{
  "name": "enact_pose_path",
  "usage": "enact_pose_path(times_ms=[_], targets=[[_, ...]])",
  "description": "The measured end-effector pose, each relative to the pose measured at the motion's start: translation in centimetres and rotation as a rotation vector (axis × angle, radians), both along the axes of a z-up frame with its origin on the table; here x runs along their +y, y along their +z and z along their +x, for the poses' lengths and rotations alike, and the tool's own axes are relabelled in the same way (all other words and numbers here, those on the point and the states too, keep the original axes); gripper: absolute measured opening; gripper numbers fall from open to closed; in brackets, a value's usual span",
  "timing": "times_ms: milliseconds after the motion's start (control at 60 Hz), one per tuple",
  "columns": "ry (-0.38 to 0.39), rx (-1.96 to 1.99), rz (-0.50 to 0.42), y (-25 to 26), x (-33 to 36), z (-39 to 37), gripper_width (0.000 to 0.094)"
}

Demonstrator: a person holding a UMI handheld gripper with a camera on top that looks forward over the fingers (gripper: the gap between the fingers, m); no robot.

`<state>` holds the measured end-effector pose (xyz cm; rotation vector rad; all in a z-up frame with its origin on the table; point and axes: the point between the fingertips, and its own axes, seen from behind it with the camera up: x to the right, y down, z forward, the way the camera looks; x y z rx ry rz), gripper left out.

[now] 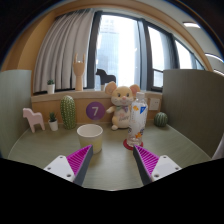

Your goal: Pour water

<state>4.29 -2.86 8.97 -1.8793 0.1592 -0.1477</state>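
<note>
A pale yellow cup [90,137] stands on the grey table [112,165], just ahead of my left finger. To its right a clear glass with an orange print [137,124] rests on a red coaster [133,142], just beyond my right finger. My gripper [112,158] is open, its magenta pads [76,160] spread wide with only bare tabletop between them. Nothing is held.
A plush mouse [122,105] sits behind the cup and glass, beside a purple number sign [94,110]. A green cactus [68,110], a white toy horse [35,120] and a small green cactus [161,119] line the back. Grey partitions close both sides.
</note>
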Motion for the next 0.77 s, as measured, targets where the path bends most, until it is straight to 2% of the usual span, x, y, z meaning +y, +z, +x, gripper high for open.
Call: enact_pose_path(times_ms=[167,350,767], targets=[[0.091,-0.051,-0.01,3.3,-4.3,-5.4,0.0825],[0.15,-0.02,0.049,6.9,-7.1,-9.5,0.0822],[0.186,-0.035,0.087,9.7,-10.5,-12.4,0.0823]])
